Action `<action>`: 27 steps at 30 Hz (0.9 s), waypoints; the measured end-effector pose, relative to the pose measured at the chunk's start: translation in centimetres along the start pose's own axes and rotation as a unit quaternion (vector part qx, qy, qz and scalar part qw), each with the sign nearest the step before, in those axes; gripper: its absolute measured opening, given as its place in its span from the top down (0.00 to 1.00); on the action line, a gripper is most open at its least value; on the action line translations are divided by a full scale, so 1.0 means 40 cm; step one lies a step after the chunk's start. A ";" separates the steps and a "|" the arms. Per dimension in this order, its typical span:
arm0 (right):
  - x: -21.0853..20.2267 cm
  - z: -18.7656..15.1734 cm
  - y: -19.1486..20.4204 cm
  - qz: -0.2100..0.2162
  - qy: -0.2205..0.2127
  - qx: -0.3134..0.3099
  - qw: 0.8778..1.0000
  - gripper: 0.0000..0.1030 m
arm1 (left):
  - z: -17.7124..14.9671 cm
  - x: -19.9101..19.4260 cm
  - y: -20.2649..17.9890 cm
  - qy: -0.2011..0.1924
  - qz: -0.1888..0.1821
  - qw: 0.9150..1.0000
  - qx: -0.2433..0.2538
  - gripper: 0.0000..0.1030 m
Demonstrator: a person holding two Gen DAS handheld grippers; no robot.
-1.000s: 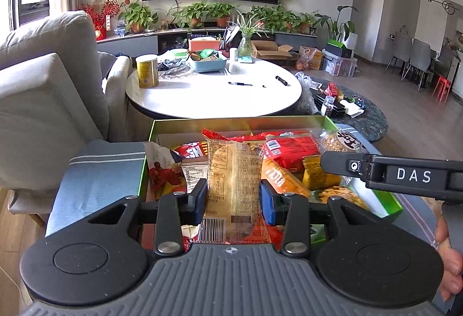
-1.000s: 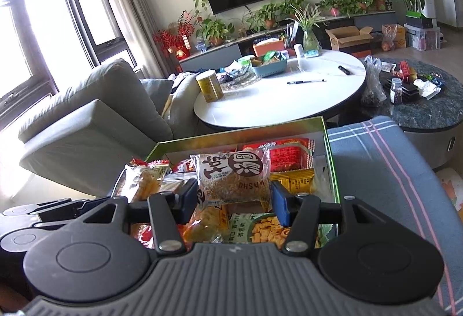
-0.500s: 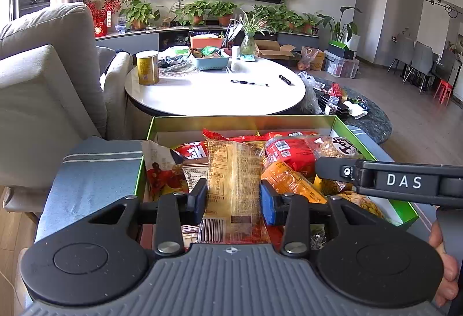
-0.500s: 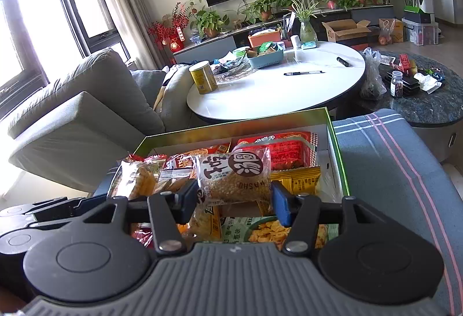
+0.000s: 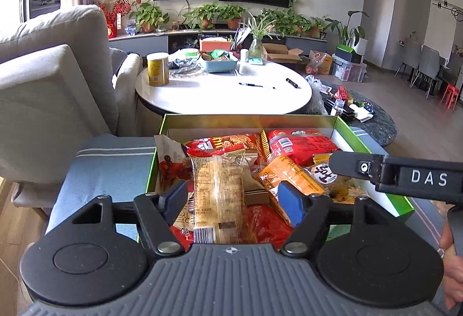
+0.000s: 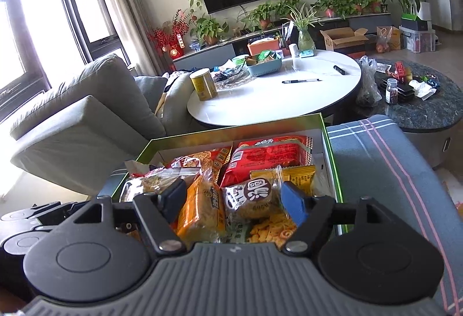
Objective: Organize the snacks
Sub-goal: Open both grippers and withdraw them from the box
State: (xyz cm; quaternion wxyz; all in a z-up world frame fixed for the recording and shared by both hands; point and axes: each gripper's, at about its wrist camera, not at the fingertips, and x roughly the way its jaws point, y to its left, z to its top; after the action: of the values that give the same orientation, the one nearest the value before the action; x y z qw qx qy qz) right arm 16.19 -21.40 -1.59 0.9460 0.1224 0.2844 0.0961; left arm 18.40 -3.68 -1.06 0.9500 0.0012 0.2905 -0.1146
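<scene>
An open green box (image 5: 249, 118) full of snack packets sits on a blue striped cloth. My left gripper (image 5: 231, 200) hovers over its near end. Its jaws are opening, and a clear tan biscuit packet (image 5: 218, 188) lies between them, touched by neither pad. My right gripper (image 6: 234, 200) is over the same box (image 6: 231, 128). Its jaws are opening too, with a round cracker packet (image 6: 251, 197) lying between them beside an orange packet (image 6: 202, 209). A red packet (image 6: 266, 155) lies further back. One right finger (image 5: 376, 171) crosses the left wrist view.
Behind the box stands a white round table (image 5: 220, 96) with a yellow can (image 5: 157, 68), a blue basket and pens. A grey sofa (image 5: 52, 84) is on the left, and a dark low table (image 6: 419, 110) on the right. A person's hand (image 5: 451, 272) shows at the right edge.
My left jaws have spread off the tan packet, which now rests on the pile. My right jaws have widened, and the round cracker packet has sunk lower among the snacks.
</scene>
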 end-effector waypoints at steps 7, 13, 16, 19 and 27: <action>-0.055 -0.013 0.008 0.004 -0.009 -0.001 1.000 0.17 | -0.007 -0.067 -0.014 -0.014 0.007 1.000 0.001 0.29; -0.111 -0.033 0.019 0.016 -0.016 0.001 1.000 0.17 | -0.023 -0.134 -0.023 -0.023 0.007 1.000 -0.005 0.25; -0.141 -0.048 0.026 0.024 -0.020 0.002 1.000 0.17 | -0.035 -0.171 -0.027 -0.031 0.014 0.999 -0.003 0.23; -0.171 -0.066 0.035 0.028 -0.026 0.001 0.999 0.17 | -0.048 -0.201 -0.032 -0.025 0.031 0.999 0.003 0.23; -0.237 -0.121 0.056 0.034 -0.032 -0.011 0.999 0.17 | -0.088 -0.295 -0.052 -0.031 0.055 0.998 0.007 0.17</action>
State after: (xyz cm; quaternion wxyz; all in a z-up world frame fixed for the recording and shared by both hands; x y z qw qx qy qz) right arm 5.46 -20.80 0.02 0.9520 0.1249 0.2486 0.1276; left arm 6.49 -2.91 2.65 0.9634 0.0204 0.2595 -0.0640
